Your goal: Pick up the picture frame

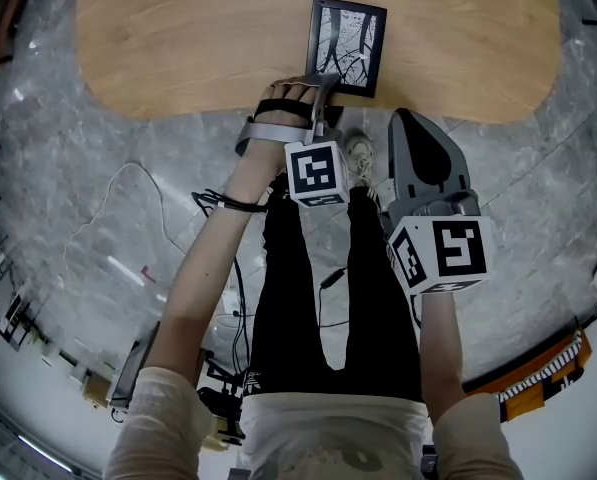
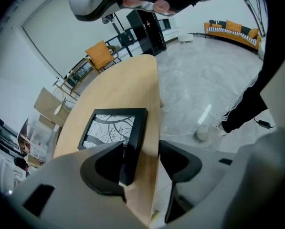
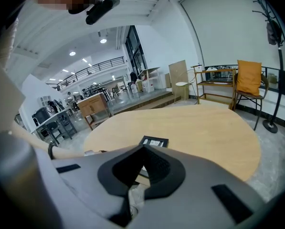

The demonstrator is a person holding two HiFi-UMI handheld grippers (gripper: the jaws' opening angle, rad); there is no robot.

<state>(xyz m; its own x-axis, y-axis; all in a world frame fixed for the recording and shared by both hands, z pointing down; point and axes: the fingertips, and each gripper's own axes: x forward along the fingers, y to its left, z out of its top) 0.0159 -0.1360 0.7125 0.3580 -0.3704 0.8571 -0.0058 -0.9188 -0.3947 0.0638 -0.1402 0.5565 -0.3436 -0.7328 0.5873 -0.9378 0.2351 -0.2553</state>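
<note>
1. I hold my left gripper [image 2: 142, 159] tilted down over the near edge of a pale wooden table [image 1: 178, 38].
2. Its jaws are apart. One long side of the black picture frame [image 2: 116, 128] stands between them. The left jaw is up against the frame, and a gap separates the right jaw from it.
3. The picture frame lies flat on the table, close to the near edge, showing a black-and-white branch pattern.
4. My right gripper [image 1: 418, 128] hangs over the grey marble floor [image 1: 98, 188], just short of the table, with its jaws closed together and empty.
</note>
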